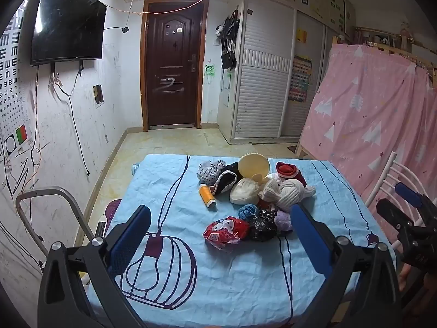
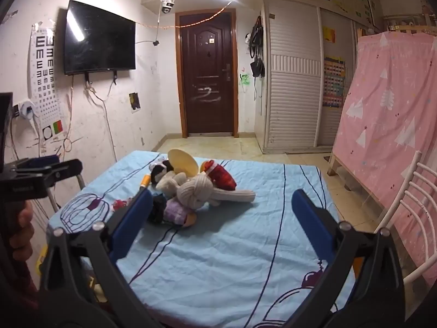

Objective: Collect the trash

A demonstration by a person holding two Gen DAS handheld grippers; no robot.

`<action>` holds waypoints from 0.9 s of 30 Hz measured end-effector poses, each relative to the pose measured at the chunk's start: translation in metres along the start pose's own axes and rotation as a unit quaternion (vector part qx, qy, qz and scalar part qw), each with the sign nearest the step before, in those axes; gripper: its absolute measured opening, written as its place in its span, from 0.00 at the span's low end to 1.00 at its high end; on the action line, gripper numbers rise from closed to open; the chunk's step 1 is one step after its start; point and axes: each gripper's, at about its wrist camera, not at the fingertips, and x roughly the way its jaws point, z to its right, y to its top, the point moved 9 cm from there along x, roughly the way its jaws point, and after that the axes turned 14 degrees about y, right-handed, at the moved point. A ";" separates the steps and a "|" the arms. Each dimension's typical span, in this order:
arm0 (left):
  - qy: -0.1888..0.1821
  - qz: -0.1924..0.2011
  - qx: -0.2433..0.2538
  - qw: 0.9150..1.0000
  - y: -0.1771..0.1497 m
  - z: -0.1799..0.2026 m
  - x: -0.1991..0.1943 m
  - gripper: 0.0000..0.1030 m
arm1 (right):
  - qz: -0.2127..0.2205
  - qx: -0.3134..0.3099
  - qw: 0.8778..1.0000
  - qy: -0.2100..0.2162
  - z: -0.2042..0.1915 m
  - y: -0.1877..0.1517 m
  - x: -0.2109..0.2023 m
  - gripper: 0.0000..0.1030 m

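A pile of items lies on the table's blue cloth [image 1: 191, 278]. In the left wrist view I see a red snack wrapper [image 1: 226, 231], a crumpled black bag [image 1: 262, 226], a yellow thread spool [image 1: 207, 195], a white wad [image 1: 244, 191], rolled socks [image 1: 290, 193] and a cream plastic lid [image 1: 254, 166]. My left gripper [image 1: 221, 235] is open and empty, above the near side of the pile. My right gripper [image 2: 222, 218] is open and empty, to the right of the pile [image 2: 191, 191]; its left finger [image 2: 133, 218] hides part of the pile.
A white metal chair [image 2: 409, 218] stands right of the table. A pink curtained frame [image 1: 377, 125] is behind it. A metal-framed stand [image 1: 52, 213] is left of the table. A brown door [image 1: 172, 65] and a wall TV [image 1: 68, 22] are beyond.
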 end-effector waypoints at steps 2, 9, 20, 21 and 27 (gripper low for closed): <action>0.002 0.000 0.002 1.000 0.000 0.000 0.000 0.91 | -0.001 0.001 1.000 0.001 0.000 0.000 0.000 0.96; 0.002 -0.001 0.004 1.000 -0.003 0.001 0.000 0.91 | -0.005 0.001 1.000 0.001 0.000 -0.001 0.000 0.96; 0.001 -0.003 0.003 1.000 -0.009 0.002 0.003 0.91 | -0.006 0.001 1.000 0.002 -0.001 -0.003 0.003 0.96; 0.002 -0.003 0.003 1.000 -0.010 0.002 0.003 0.91 | -0.006 0.002 1.000 0.002 -0.001 -0.003 0.003 0.96; 0.001 -0.005 0.002 1.000 -0.009 0.001 0.003 0.91 | -0.006 0.002 1.000 0.001 -0.001 -0.002 0.002 0.96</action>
